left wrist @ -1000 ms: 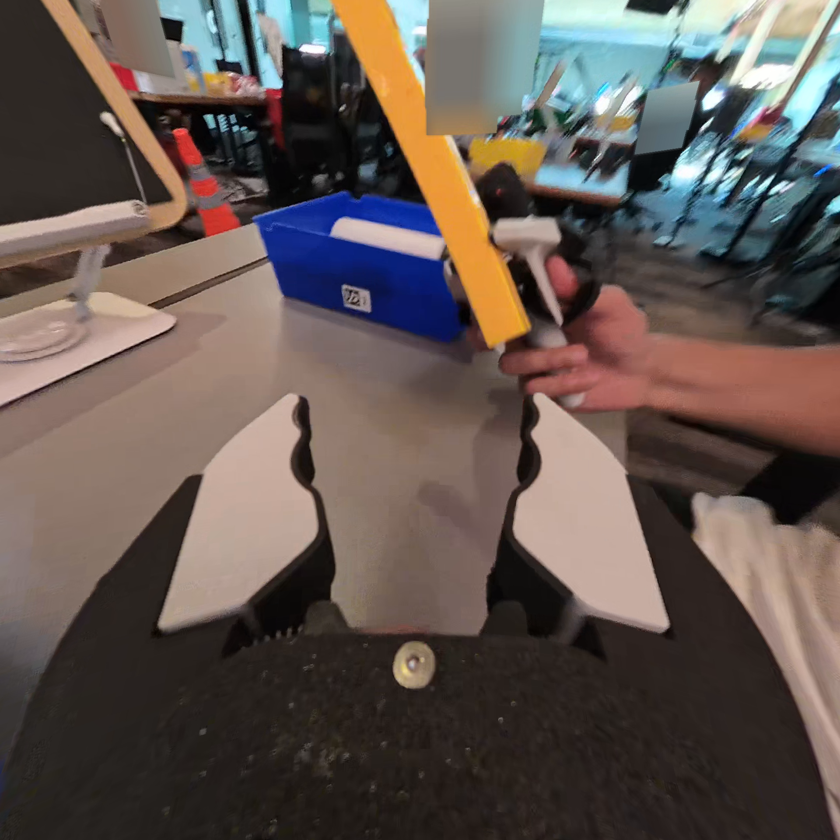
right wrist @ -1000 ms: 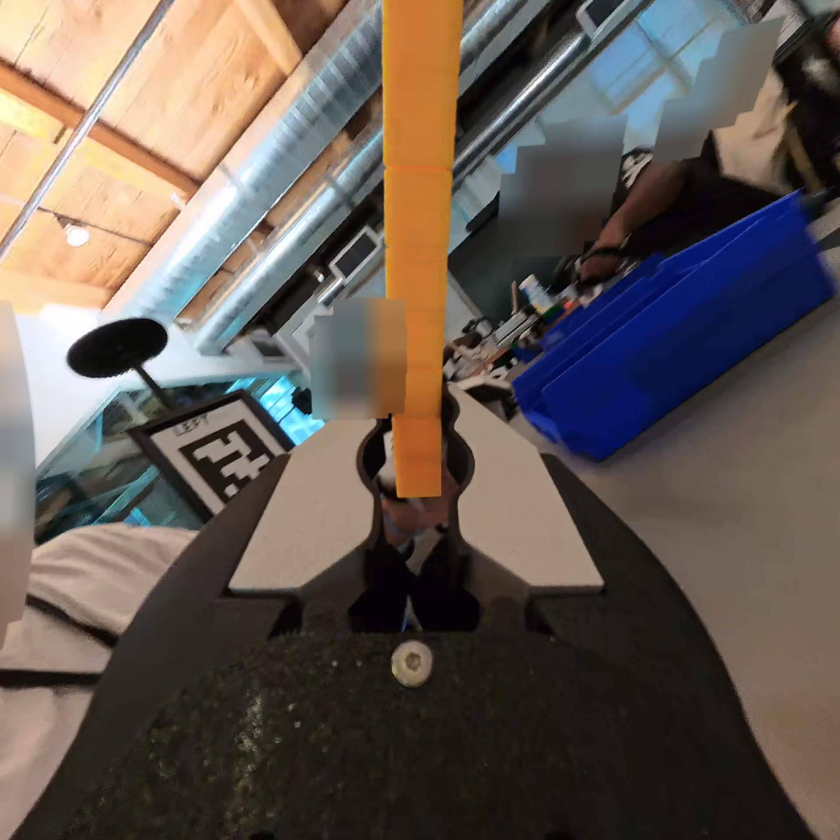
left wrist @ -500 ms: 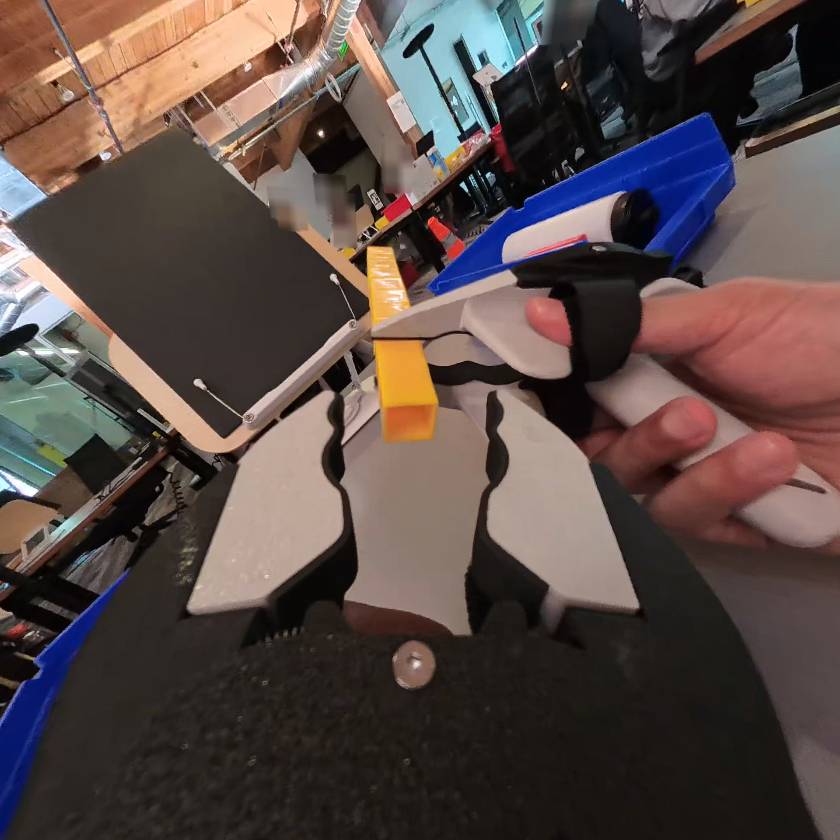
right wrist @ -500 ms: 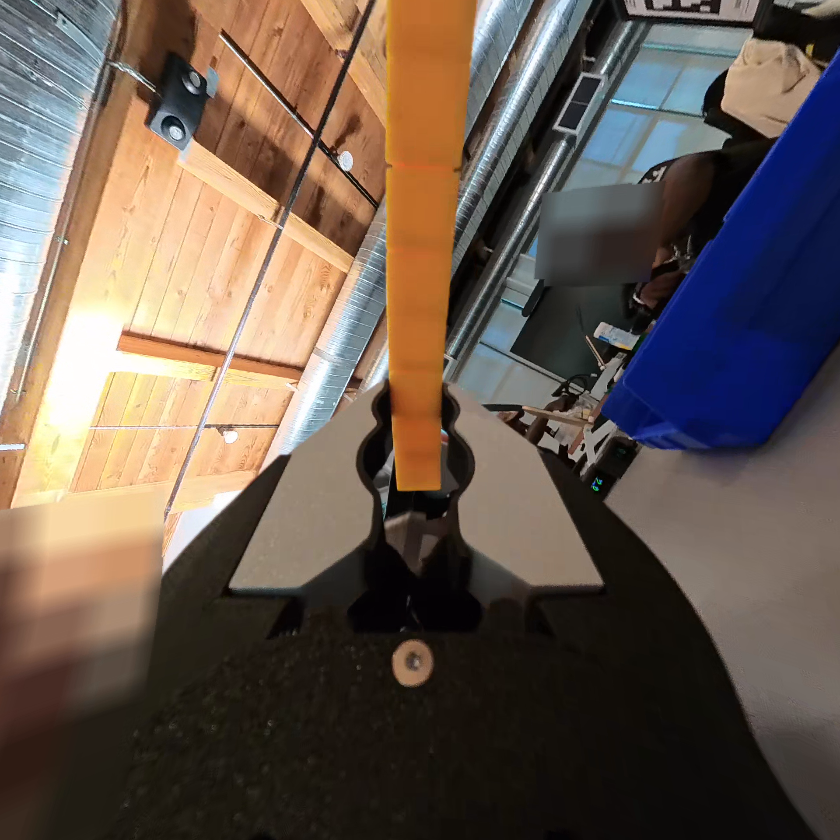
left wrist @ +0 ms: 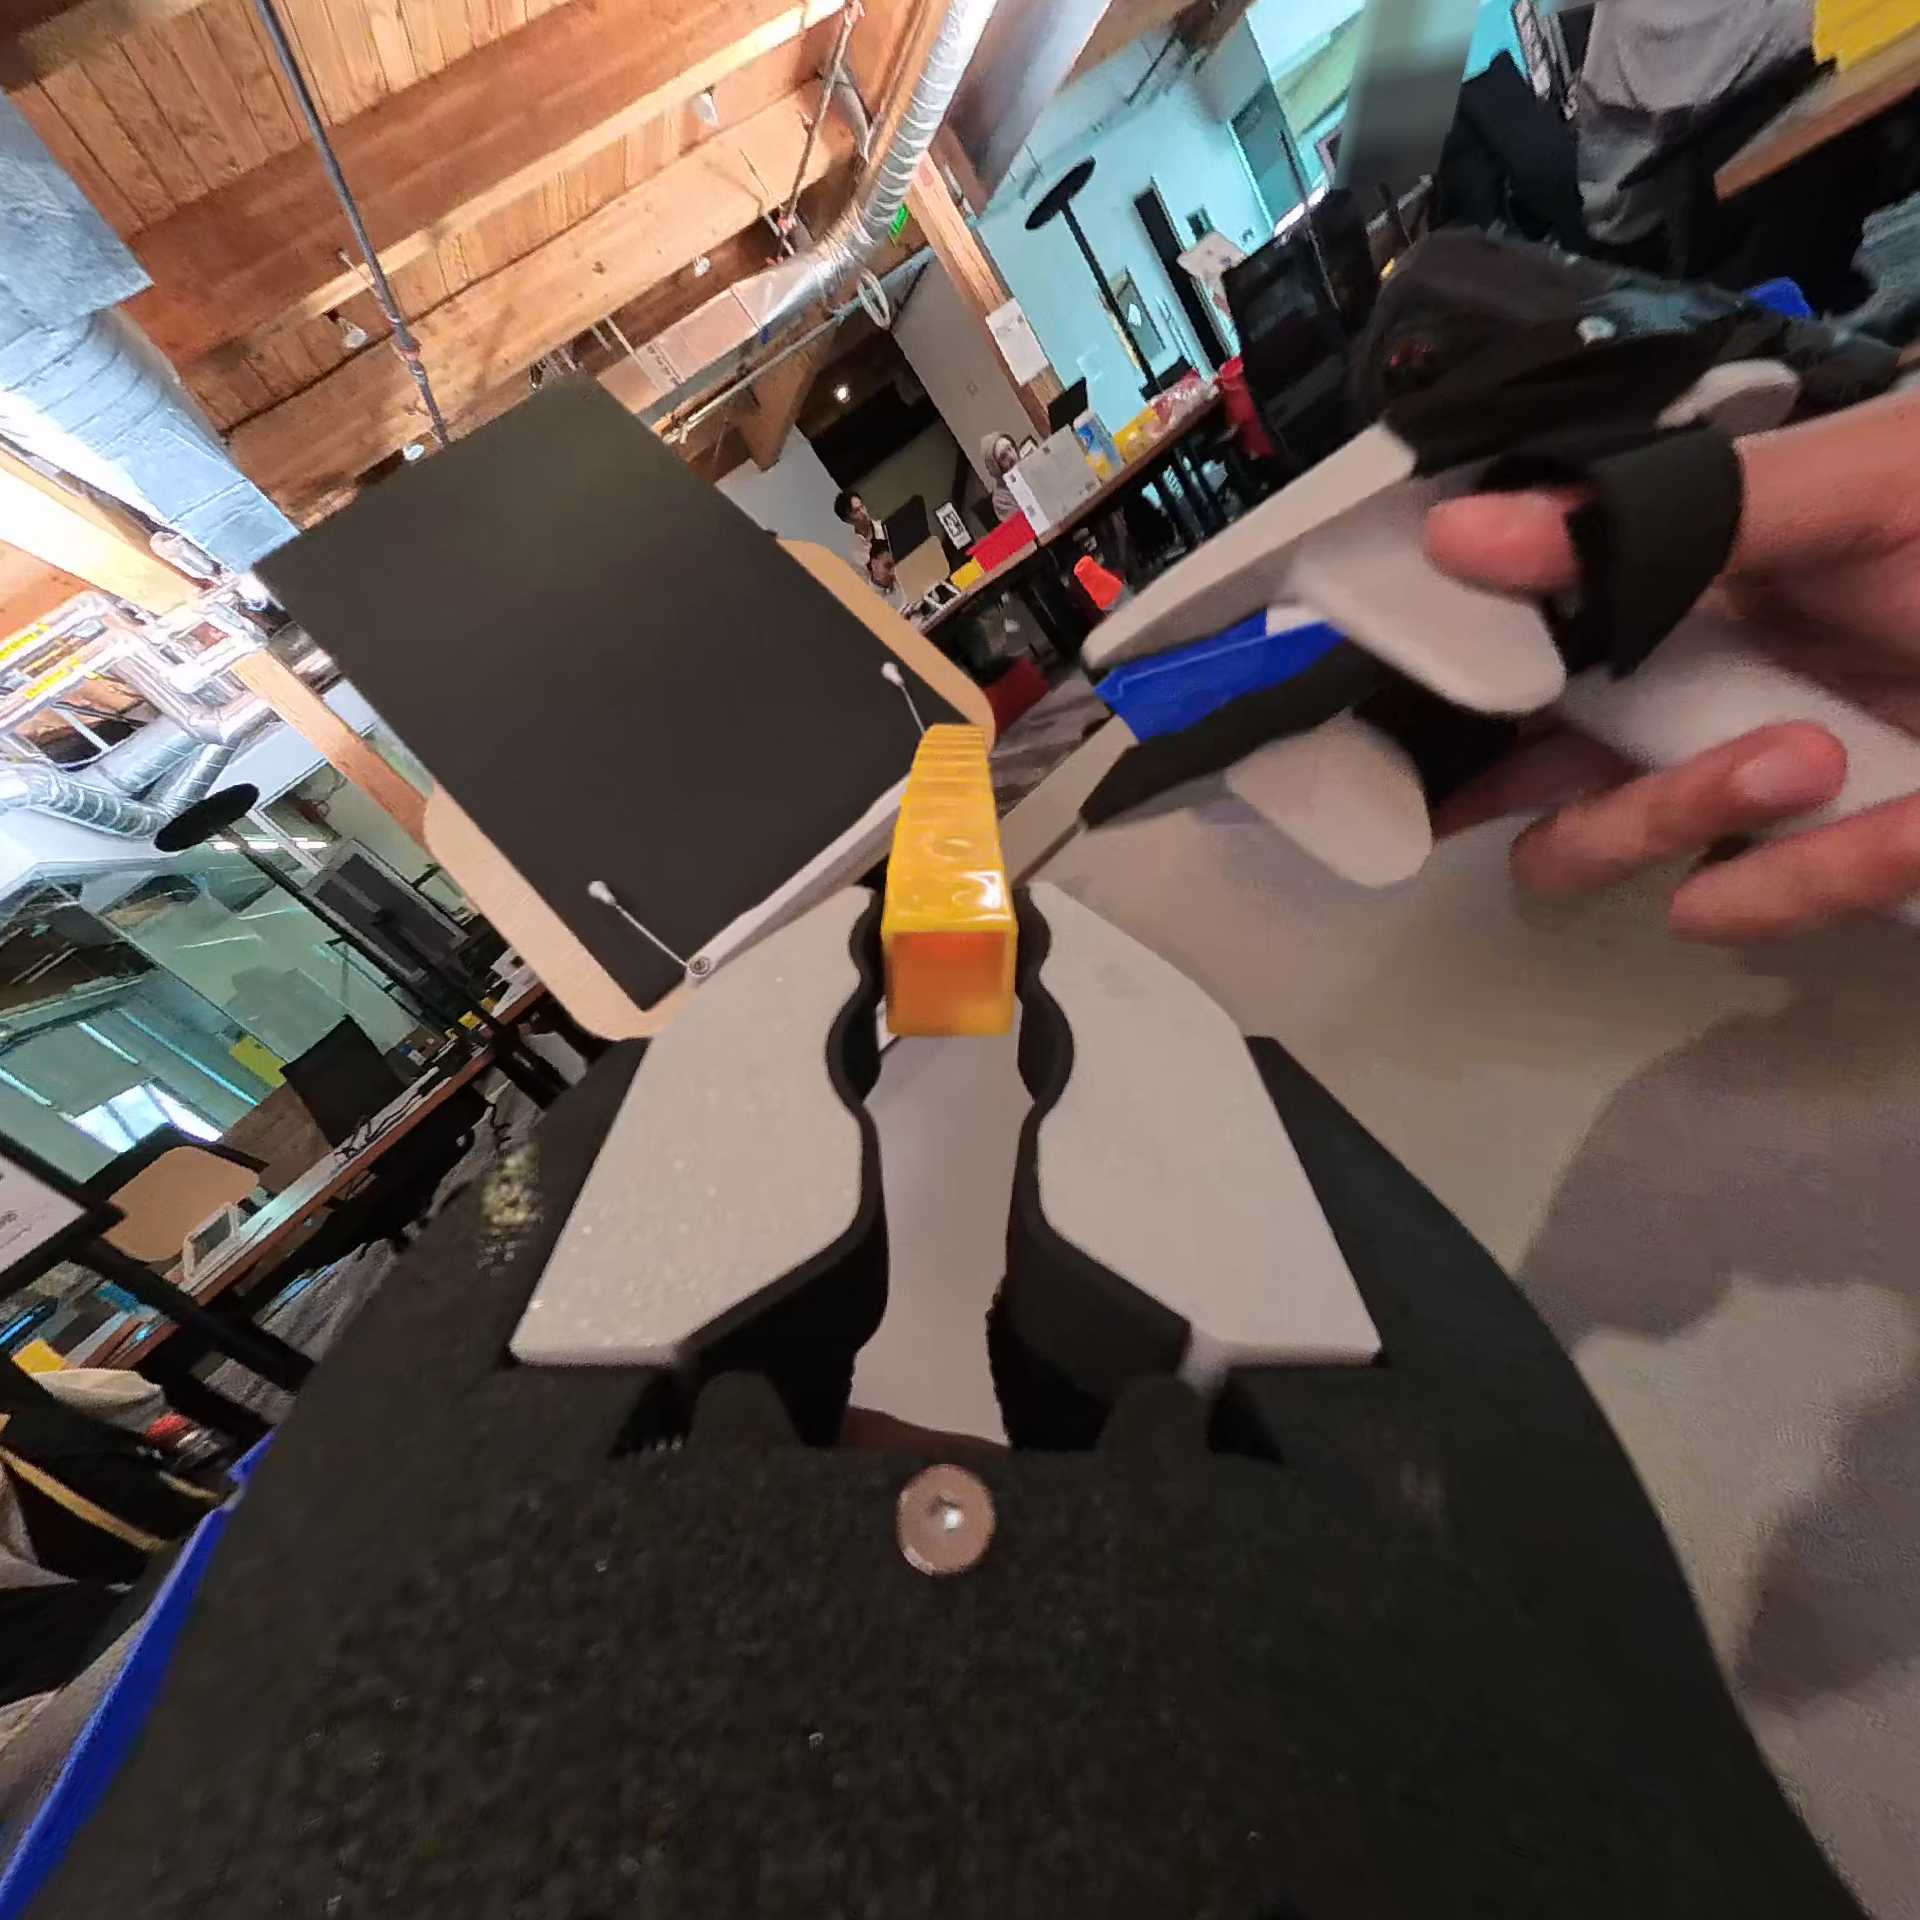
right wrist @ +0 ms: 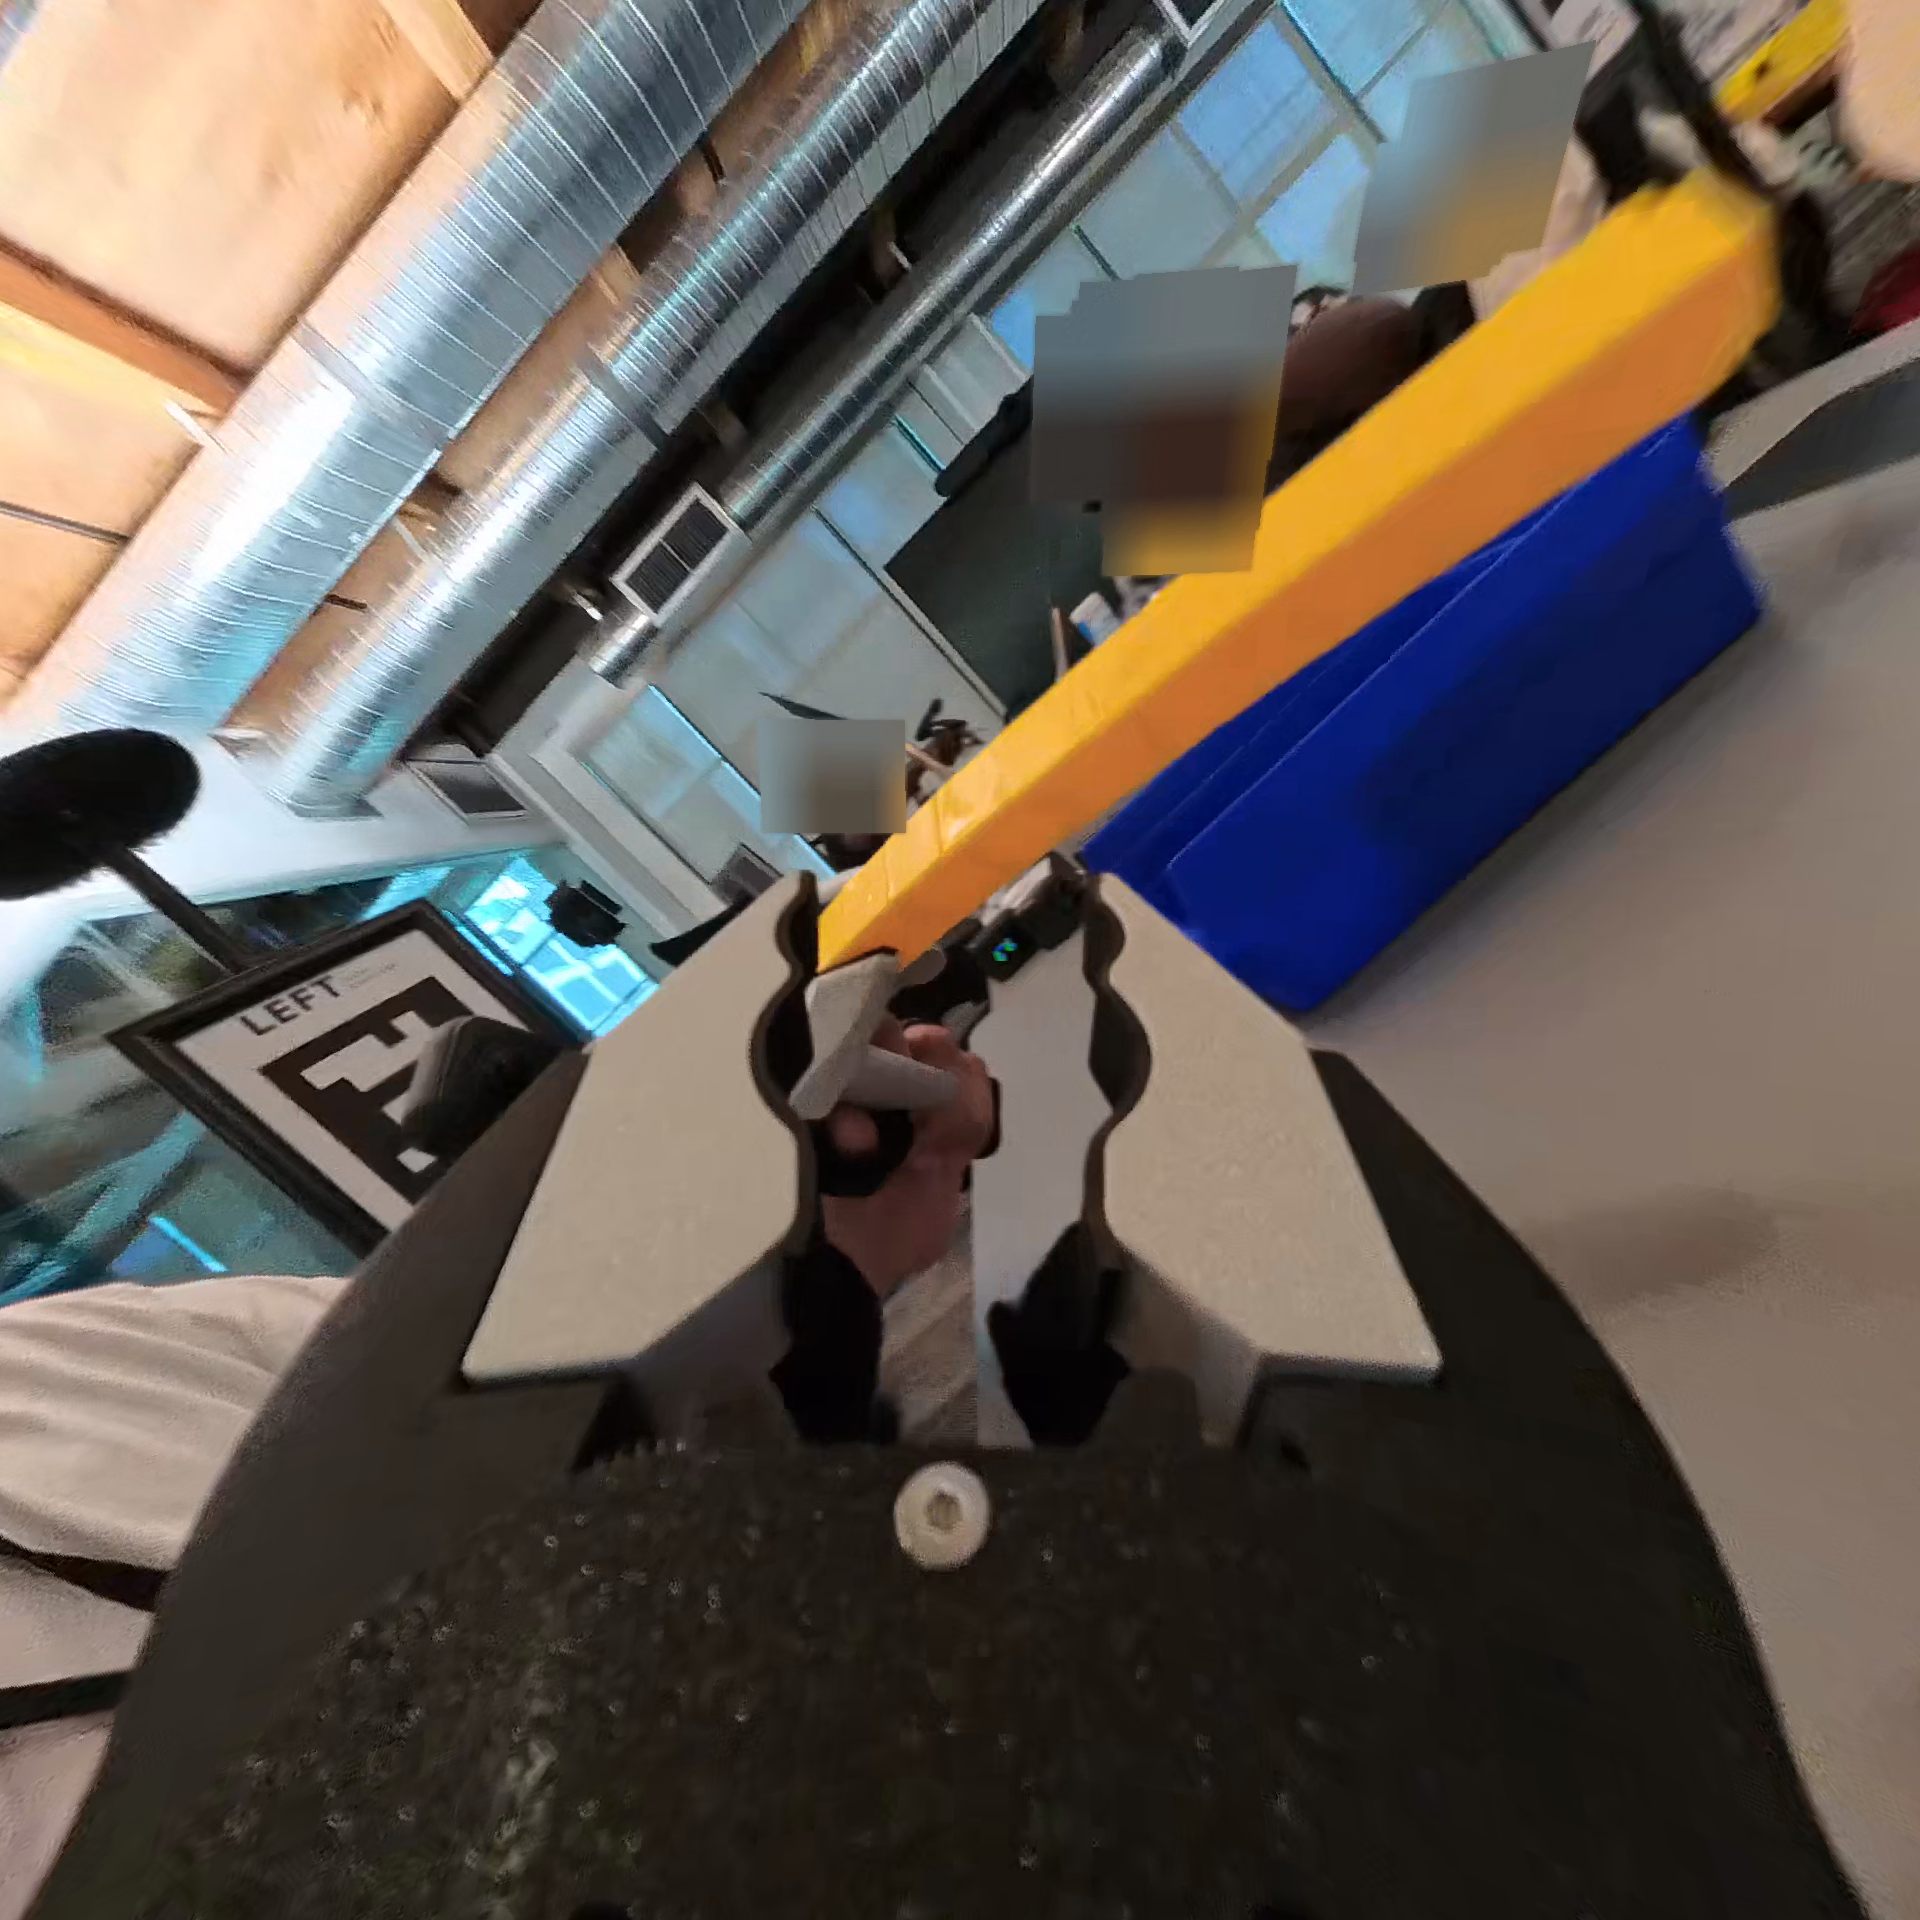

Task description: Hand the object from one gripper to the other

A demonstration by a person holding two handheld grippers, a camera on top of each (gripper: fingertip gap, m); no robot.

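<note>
The yellow bar (left wrist: pixel 945 914) is seen clamped end-on between the fingertips of the left hand-held gripper (left wrist: pixel 948 966), whose two grey fingers (left wrist: pixel 717 1174) are drawn in against the bar's sides, with only a narrow gap left behind it. The bar runs straight away from the left wrist camera, its square end facing the lens.

In the right wrist view, the right hand-held gripper (right wrist: pixel 948 935) is shown with its fingers spread apart and nothing gripped between them. The same yellow bar (right wrist: pixel 1299 582) is seen beyond those fingertips, slanting up toward the top right corner, apart from both pads as far as can be judged. Its lower end is held by the other hand-held gripper, glimpsed through the gap with a hand (right wrist: pixel 925 1153) behind it.

From the left wrist view, the right hand-held gripper (left wrist: pixel 1101 738) is caught at upper right, blurred, wrapped by a hand (left wrist: pixel 1756 707) with a black strap, off to the side of the bar and clear of it.

A blue bin (right wrist: pixel 1455 769) is seen on the grey desk (right wrist: pixel 1558 1091) just beyond the bar; what lies in it cannot be told. A black board with a pale wooden edge (left wrist: pixel 582 717) is seen standing behind the bar, and a framed black-and-white marker sign (right wrist: pixel 343 1049) appears at the left of the right wrist view.
</note>
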